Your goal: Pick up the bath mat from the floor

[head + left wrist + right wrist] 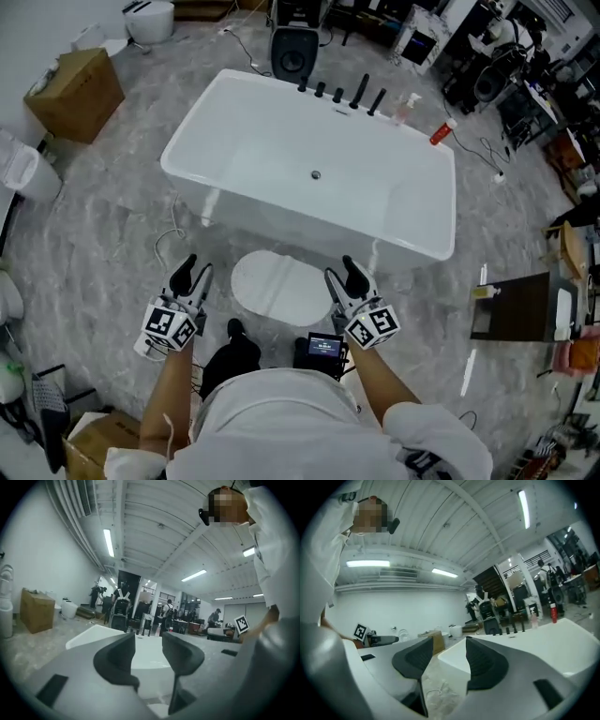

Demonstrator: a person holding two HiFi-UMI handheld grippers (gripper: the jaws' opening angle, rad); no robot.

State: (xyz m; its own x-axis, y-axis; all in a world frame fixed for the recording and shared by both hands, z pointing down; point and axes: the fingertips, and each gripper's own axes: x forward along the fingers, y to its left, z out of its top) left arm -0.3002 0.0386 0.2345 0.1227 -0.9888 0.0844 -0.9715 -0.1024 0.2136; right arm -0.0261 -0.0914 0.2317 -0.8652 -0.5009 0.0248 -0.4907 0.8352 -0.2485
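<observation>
The bath mat is a white oval lying flat on the grey marble floor, just in front of the white bathtub. In the head view my left gripper hovers at the mat's left edge and my right gripper at its right edge, both pointing toward the tub. Each stands open with nothing between its jaws. The left gripper view shows the left gripper with the tub beyond its gap. In the right gripper view the right gripper frames the tub's wall and the floor.
Black taps, a clear soap bottle and a red bottle line the tub's far rim. A cardboard box stands far left, a dark low table at the right. A black device and my shoe sit near the mat.
</observation>
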